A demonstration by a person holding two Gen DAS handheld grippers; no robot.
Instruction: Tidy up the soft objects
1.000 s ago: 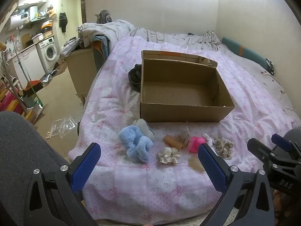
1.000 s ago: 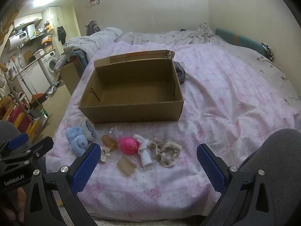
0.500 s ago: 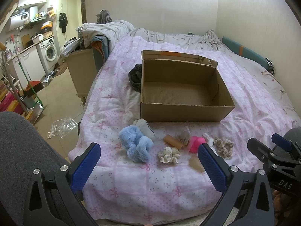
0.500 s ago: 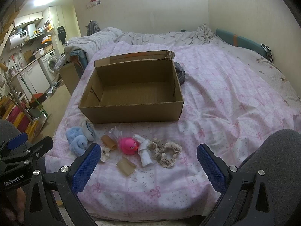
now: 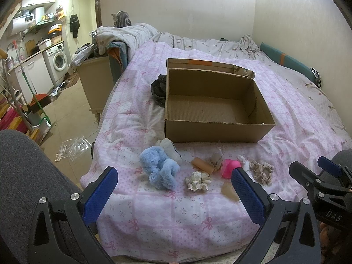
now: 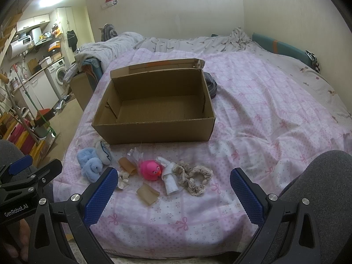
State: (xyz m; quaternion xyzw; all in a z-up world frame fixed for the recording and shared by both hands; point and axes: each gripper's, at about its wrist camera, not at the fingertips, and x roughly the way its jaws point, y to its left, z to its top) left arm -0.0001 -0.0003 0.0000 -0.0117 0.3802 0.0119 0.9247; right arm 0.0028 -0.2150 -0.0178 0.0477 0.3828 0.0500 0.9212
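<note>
An open cardboard box [image 5: 211, 129] [image 6: 154, 132] stands empty on the pink bedspread. In front of it lies a row of soft items: a blue plush [image 5: 159, 167] [image 6: 90, 162], a pink rubber duck [image 6: 150, 169] [image 5: 230, 167], a white cloth piece [image 6: 170, 179], beige scrunchies [image 6: 194, 179] [image 5: 261, 171], a cream scrunchie [image 5: 197, 180] and tan pieces [image 6: 147, 194]. My left gripper [image 5: 173, 192] hovers open near the bed's front edge, short of the plush. My right gripper [image 6: 172, 194] hangs open over the front edge, short of the duck and cloth. Neither holds anything.
A dark garment [image 5: 158, 90] lies behind the box's left corner. Rumpled grey bedding [image 6: 176, 41] fills the far end. Left of the bed are a beige cabinet [image 5: 94, 81], a washing machine [image 5: 58, 60] and floor clutter. A person's grey-clad knees [image 6: 325, 176] flank the grippers.
</note>
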